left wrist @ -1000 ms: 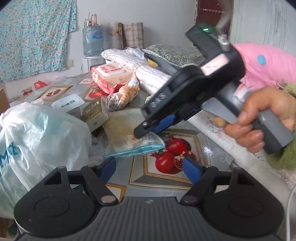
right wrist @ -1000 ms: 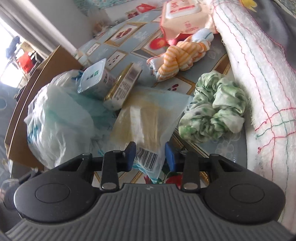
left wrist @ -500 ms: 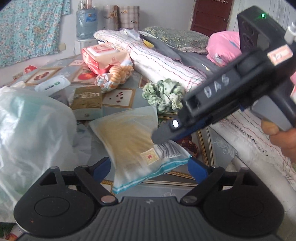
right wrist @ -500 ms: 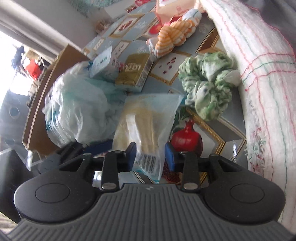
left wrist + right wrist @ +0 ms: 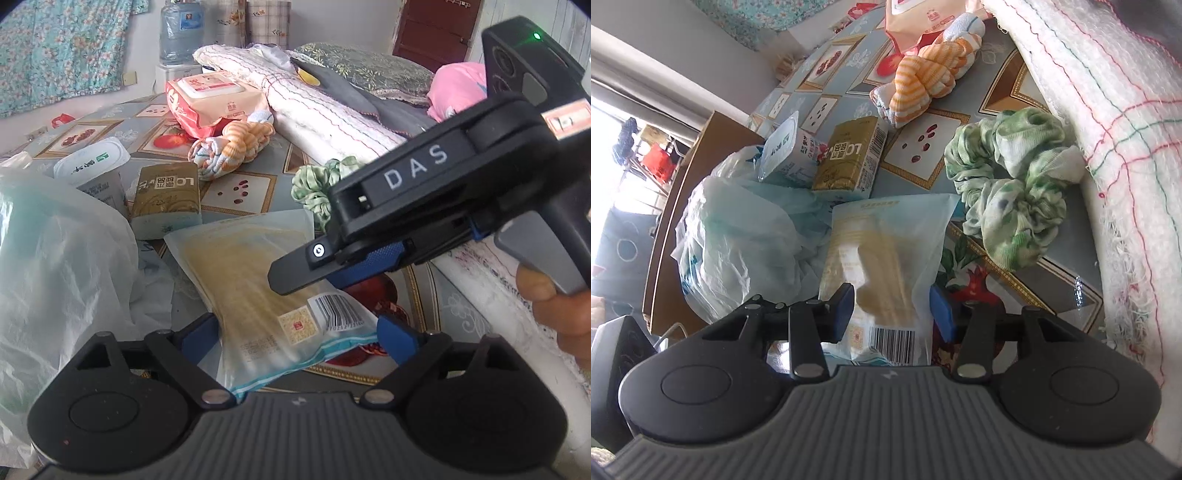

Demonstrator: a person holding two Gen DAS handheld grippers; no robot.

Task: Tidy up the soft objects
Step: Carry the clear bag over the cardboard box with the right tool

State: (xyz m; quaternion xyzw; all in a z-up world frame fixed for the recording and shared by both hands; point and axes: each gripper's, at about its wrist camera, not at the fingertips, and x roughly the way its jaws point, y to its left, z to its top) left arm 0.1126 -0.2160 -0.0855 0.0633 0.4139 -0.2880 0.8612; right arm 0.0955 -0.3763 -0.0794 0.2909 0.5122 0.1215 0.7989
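A clear packet [image 5: 258, 280] with yellow contents lies flat on the patterned tablecloth [image 5: 240, 192]. My left gripper [image 5: 298, 336] is open wide, its blue pads on either side of the packet's near end. My right gripper [image 5: 892, 310] hovers over the same packet [image 5: 886, 251]; its jaws are opening, and the packet shows between and below them. In the left wrist view the right gripper [image 5: 325, 266] comes in from the right, held by a hand [image 5: 554, 310]. A green scrunchie [image 5: 1008, 195] and an orange striped knotted cloth [image 5: 923, 85] lie farther back.
A crumpled plastic bag [image 5: 55, 277] fills the left side. A gold box [image 5: 166, 192] and a white carton [image 5: 92, 170] stand behind the packet, with a wet-wipes pack [image 5: 210, 99] beyond. A folded white blanket [image 5: 1108, 110] runs along the right.
The left gripper has moved in and down, so the packet's near end now lies between its pads. The right gripper's jaws have widened, and it has rolled over the packet.
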